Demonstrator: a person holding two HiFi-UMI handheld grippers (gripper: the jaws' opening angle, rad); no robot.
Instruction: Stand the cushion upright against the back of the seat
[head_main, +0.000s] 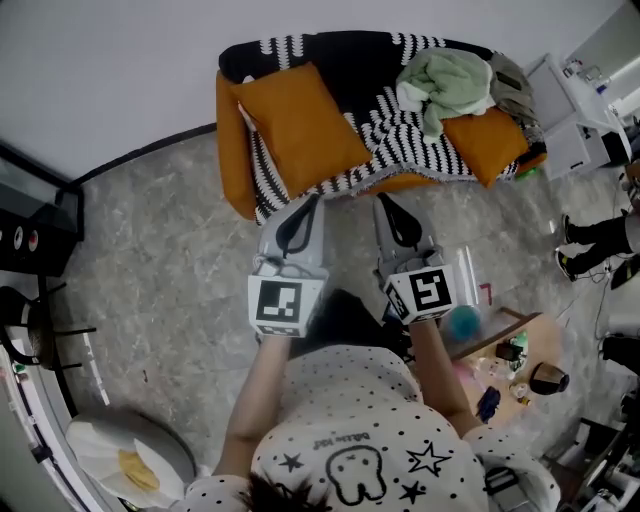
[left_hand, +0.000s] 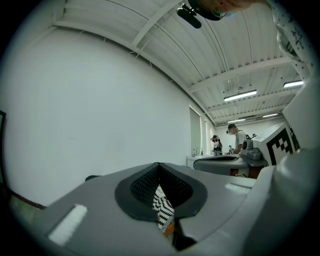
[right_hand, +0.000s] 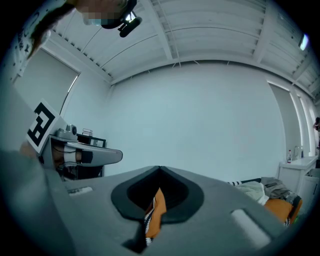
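Observation:
An orange cushion (head_main: 303, 125) lies tilted on the left half of the sofa (head_main: 233, 150), on a black-and-white striped throw (head_main: 395, 140). Its upper edge leans towards the backrest. A second orange cushion (head_main: 487, 143) lies at the sofa's right end beside a crumpled green cloth (head_main: 447, 85). My left gripper (head_main: 308, 203) and right gripper (head_main: 384, 203) are side by side just in front of the seat edge, both shut with nothing in them. Through the left gripper (left_hand: 160, 167) a sliver of striped fabric shows. Orange fabric shows past the right gripper (right_hand: 159, 170).
A small wooden side table (head_main: 520, 340) with bottles and cups stands at the lower right. A black rack (head_main: 35, 225) is at the left and a white seat (head_main: 130, 455) at the lower left. A person's legs (head_main: 595, 245) and white equipment (head_main: 580, 120) are at the right.

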